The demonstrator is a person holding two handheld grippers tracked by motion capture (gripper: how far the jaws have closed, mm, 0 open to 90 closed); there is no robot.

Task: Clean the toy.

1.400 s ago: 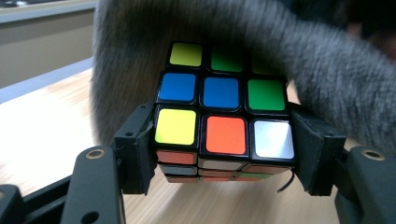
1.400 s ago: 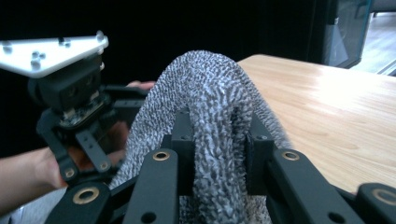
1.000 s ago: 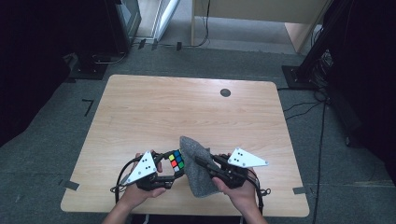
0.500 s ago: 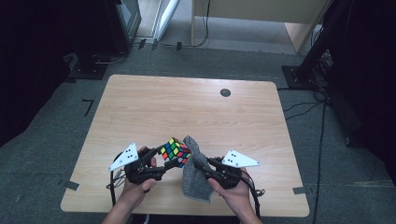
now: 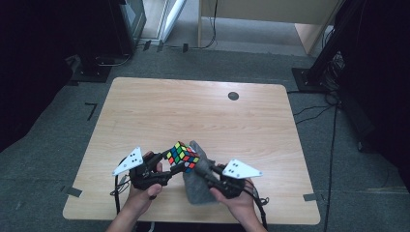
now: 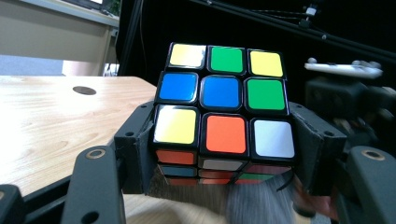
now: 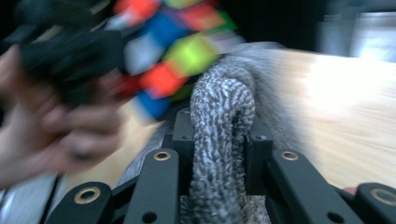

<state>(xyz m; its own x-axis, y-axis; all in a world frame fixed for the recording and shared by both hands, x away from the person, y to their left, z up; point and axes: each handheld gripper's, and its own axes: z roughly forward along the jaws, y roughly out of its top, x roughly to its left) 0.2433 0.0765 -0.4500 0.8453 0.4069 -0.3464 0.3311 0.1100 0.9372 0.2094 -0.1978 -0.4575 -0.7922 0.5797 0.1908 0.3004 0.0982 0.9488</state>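
Note:
A scrambled Rubik's cube [image 5: 182, 156] hangs above the table's front edge, clamped between the jaws of my left gripper [image 5: 177, 165]. In the left gripper view the cube [image 6: 224, 109] shows yellow, green, blue, orange and white stickers, with a black pad on each side. My right gripper [image 5: 203, 169] is shut on a fold of grey cloth [image 5: 199, 186], which touches the cube's right side and drapes down to the table. In the right gripper view the grey striped cloth [image 7: 223, 121] is pinched between the two jaws, with the blurred cube [image 7: 173, 51] just beyond it.
The light wooden table [image 5: 145, 116] has a round dark grommet [image 5: 233, 95] near its far edge. Black stands and cables sit on the floor at the right [image 5: 319, 72]. A wooden desk [image 5: 256, 12] stands beyond the table.
The left gripper has tilted and lifted the cube, turning it so a corner points up. The right gripper with the cloth has sunk slightly beside the cube.

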